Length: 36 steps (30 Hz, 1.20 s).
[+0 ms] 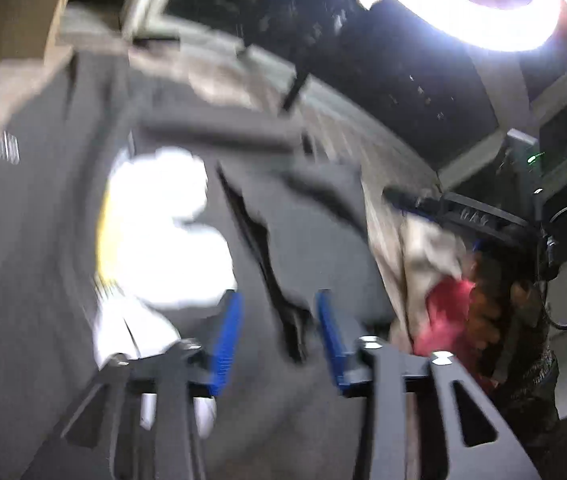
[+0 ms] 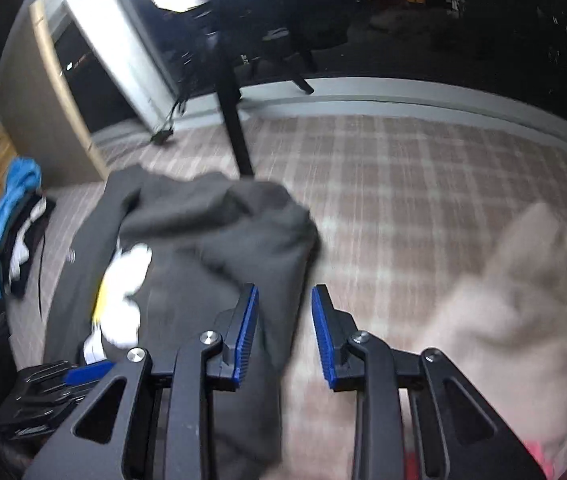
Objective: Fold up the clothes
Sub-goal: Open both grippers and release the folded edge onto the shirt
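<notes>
A dark grey sweatshirt (image 1: 303,232) with a white print (image 1: 163,232) lies spread on the plaid cover, blurred in both views. My left gripper (image 1: 279,320) hovers over its middle, open, its blue pads on either side of a dark crease without pressing the cloth. In the right wrist view the sweatshirt (image 2: 211,224) lies bunched at the left. My right gripper (image 2: 285,320) stands open above its right edge, and cloth shows beneath the gap but is not pinched. A beige garment (image 2: 523,300) lies to the right.
The plaid cover (image 2: 403,180) stretches to a pale far edge. A pile of blue and black clothes (image 2: 15,220) sits far left. A black stand pole (image 2: 235,120) rises behind the sweatshirt. A bright ring light (image 1: 503,20) glares overhead. Red cloth (image 1: 447,312) lies by a hand (image 1: 487,304).
</notes>
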{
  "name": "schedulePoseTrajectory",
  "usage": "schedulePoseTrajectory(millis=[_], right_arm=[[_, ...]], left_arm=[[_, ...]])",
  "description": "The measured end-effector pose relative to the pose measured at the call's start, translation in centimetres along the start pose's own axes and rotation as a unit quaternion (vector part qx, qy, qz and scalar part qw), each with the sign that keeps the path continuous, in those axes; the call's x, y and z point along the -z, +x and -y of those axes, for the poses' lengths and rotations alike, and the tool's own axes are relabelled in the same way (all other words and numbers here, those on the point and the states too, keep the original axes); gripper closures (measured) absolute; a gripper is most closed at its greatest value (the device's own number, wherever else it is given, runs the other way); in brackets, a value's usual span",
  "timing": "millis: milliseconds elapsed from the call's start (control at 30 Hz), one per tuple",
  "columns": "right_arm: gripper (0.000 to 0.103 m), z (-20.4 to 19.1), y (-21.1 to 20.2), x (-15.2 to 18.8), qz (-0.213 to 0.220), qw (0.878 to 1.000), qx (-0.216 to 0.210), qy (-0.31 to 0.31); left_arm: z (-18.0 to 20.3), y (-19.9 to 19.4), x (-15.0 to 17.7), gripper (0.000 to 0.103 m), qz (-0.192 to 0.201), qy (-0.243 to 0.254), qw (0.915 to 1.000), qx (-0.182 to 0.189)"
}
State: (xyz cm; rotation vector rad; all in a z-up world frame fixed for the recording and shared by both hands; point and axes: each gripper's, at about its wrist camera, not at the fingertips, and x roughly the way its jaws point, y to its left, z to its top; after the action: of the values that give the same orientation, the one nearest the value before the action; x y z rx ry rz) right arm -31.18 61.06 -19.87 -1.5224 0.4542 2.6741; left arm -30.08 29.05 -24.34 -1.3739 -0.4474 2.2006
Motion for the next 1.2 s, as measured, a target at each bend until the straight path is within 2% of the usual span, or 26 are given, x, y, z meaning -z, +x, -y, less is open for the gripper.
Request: schedulePoseTrajectory(millis=[100,200,400,433,467,500,533,567,667,733,800,900,1000,1033,1100,1133,1200], right_arm=[[0.074,0.6,2.7,-1.9,-0.012,1.000,-0.005,0.015],[0.073,1.3,4.9,-2.9,-0.023,0.999,-0.007,0.035],[0.075,2.9,6.3,-3.0,-0.025,0.995,-0.059,0.078],[0.083,3.0,6.3,-3.0,-0.022,0.994,-0.066,0.081],[0.088,3.2,6.4,-3.0,-0.020,0.994,-0.073,0.084],[0.090,3.3,6.4,-3.0,-0.017,0.993,-0.078,0.086],[0.092,3.3,6.4,-3.0,-0.015,0.993,-0.080,0.086],[0.092,3.3,6.3,-3.1,-0.012,0.993,-0.083,0.086],[0.093,3.7,5.6,-3.3,0.004,0.991,-0.095,0.093],[0.094,4.0,5.7,-3.4,0.004,0.991,-0.090,0.096],[0.094,4.3,6.1,-3.5,-0.001,0.992,-0.078,0.098],[0.093,4.5,6.6,-3.6,-0.005,0.994,-0.059,0.096],[0.083,3.7,5.5,-3.7,-0.008,0.997,-0.011,0.072],[0.083,3.5,4.5,-3.6,-0.001,0.998,-0.006,0.065],[0.083,3.0,2.1,-2.8,0.011,0.998,-0.032,0.050],[0.083,2.6,1.0,-2.0,0.008,0.998,-0.047,0.039],[0.083,1.8,-0.6,0.5,-0.004,0.999,-0.052,0.014]], left_arm=[[-0.4,1.4,-3.0,0.055,0.008,0.013,0.9993,-0.035],[-1.7,4.4,-5.5,0.055,-0.020,0.005,0.9984,-0.054],[-0.9,6.0,-7.3,0.057,-0.013,0.044,0.9965,-0.070],[-0.9,6.1,-7.3,0.069,-0.010,0.049,0.9962,-0.071],[-0.7,6.1,-7.4,0.093,-0.005,0.052,0.9958,-0.075],[-0.7,6.2,-7.4,0.101,-0.005,0.054,0.9950,-0.083],[-0.8,6.3,-7.5,0.103,-0.005,0.054,0.9949,-0.086],[-0.8,6.2,-7.7,0.102,-0.004,0.052,0.9962,-0.070],[-0.1,5.5,-8.0,0.102,0.016,0.065,0.9956,-0.066],[0.5,4.9,-8.5,0.103,0.036,0.077,0.9937,-0.073],[0.7,4.9,-9.0,0.103,0.054,0.092,0.9882,-0.110],[-0.5,5.8,-9.4,0.103,0.030,0.068,0.9909,-0.113],[-0.3,5.6,-8.7,0.103,0.007,0.074,0.9918,-0.104],[0.3,5.1,-8.0,0.100,-0.002,0.081,0.9930,-0.086],[1.6,4.1,-6.5,0.083,-0.024,0.096,0.9936,-0.056],[2.3,3.4,-5.4,0.073,-0.029,0.106,0.9924,-0.055],[3.2,2.3,-3.3,0.071,-0.041,0.120,0.9907,-0.049]])
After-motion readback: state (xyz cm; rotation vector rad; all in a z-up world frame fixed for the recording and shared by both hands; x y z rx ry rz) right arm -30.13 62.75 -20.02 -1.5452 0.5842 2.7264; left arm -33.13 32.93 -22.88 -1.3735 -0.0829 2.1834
